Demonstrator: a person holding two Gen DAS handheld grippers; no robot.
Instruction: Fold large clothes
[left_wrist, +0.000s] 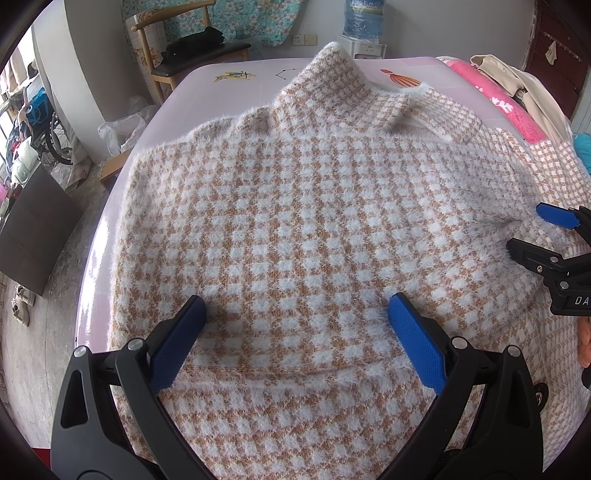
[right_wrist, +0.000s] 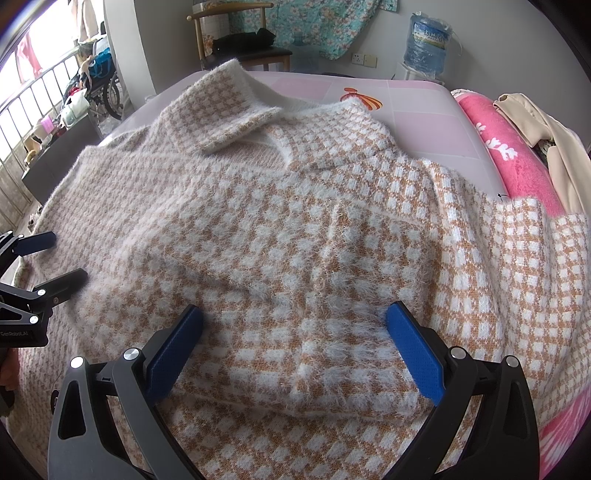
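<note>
The sweater (left_wrist: 314, 221) lies spread on the pink table (left_wrist: 207, 77), directly under and ahead of both tongs, its collar (right_wrist: 236, 110) at the far end from them. A sleeve looks folded in across the body just ahead of the right tongs (right_wrist: 293, 325), judging by the doubled, rumpled layer there; the garment seems laid flat so that each fold can be made against the table.

The left tongs (left_wrist: 295, 314) hang over the near part of the body, blades wide apart and gripping nothing. The right tongs stand likewise apart, empty, over the folded layer's near edge. Both probably sit low and near the hem to take hold for the next fold.

Right of the right tongs, a pink towel (right_wrist: 509, 155) and beige cloth (right_wrist: 554, 140) lie at the table's edge, clear of the work.
</note>
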